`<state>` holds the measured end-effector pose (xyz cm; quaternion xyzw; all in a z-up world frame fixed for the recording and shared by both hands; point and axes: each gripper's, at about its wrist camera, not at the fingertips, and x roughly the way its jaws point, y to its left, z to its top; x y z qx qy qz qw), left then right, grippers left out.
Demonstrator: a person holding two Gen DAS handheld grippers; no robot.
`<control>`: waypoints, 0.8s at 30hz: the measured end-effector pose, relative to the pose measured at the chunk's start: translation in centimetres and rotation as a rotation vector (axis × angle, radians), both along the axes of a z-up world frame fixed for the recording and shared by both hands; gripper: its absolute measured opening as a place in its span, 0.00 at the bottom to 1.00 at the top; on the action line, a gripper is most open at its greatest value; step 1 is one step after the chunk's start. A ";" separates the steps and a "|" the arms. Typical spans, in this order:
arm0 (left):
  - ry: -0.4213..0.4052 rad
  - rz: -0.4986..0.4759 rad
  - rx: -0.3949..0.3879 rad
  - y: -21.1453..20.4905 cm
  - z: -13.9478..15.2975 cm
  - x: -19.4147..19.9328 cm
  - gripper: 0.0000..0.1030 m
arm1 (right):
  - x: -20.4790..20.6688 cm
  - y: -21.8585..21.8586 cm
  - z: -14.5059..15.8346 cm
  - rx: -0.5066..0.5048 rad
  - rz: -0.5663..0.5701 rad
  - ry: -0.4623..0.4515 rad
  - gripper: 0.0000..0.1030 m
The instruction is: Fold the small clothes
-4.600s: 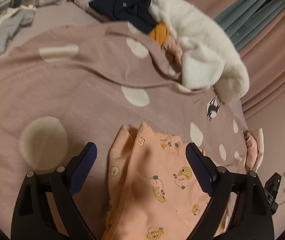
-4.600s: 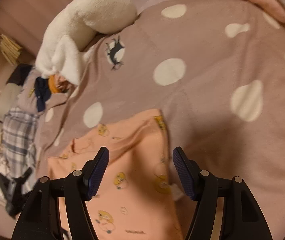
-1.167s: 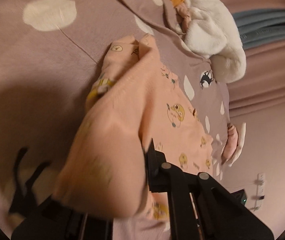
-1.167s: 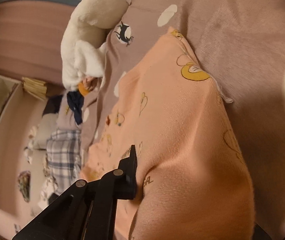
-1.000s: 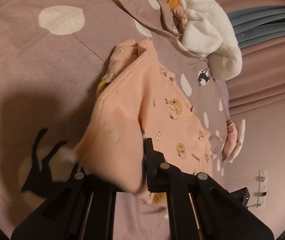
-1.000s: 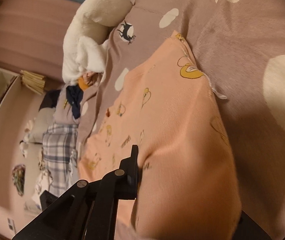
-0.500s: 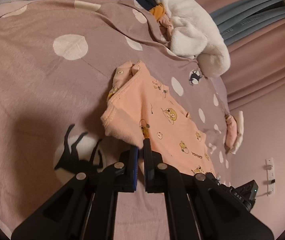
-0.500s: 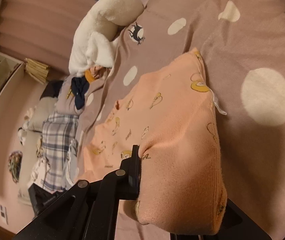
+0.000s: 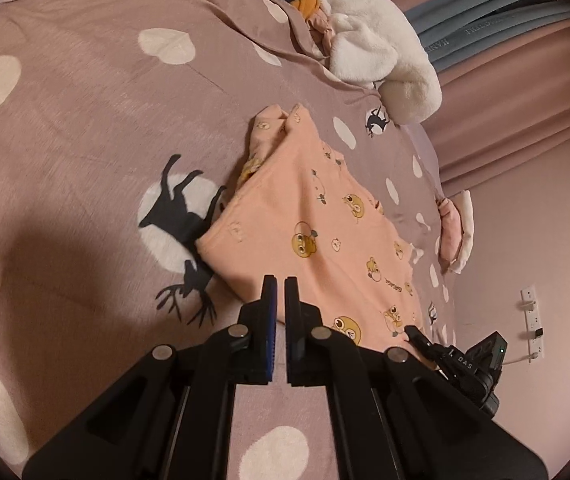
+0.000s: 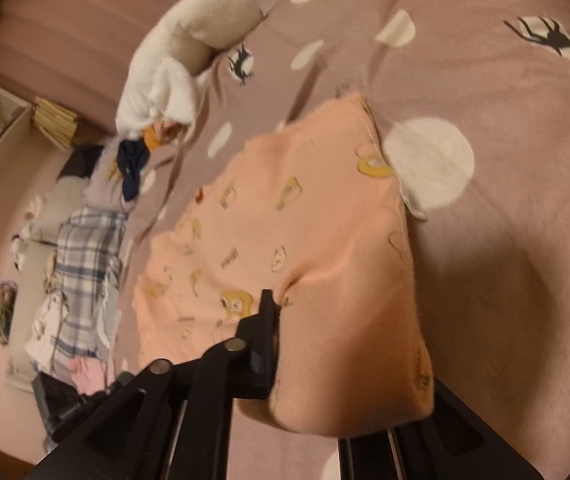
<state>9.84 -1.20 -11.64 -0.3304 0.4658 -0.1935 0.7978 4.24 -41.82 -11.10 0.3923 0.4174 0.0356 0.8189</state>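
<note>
One peach shirt on spotted blanket
Right claw clamped on shirt, far finger hidden; left claw closed, holding nothing.

Left claw nearly closed and empty; right claw clamped on fabric.

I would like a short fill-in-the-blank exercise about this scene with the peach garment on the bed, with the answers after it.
1. The peach garment lies on a mauve bedspread printed with white ____.
2. The left gripper has its fingers nearly closed and holds ____.
3. The right gripper is shut on the ____ garment.
4. The fluffy blanket bunched at the far end of the bed is ____ in colour.

Answers: dots; nothing; peach; white
</note>
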 end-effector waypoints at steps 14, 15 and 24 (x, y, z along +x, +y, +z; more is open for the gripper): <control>0.011 -0.026 -0.150 -5.3 -3.0 5.9 0.73 | -1.9 2.3 -0.6 -0.169 0.043 0.061 0.33; 0.003 -0.014 -0.150 -5.6 -2.9 6.6 0.73 | -1.8 2.3 -0.7 -0.163 0.044 0.060 0.33; 0.068 -0.033 -0.220 -1.9 -3.1 2.4 0.73 | -2.2 1.7 -1.3 -0.101 0.011 0.027 0.35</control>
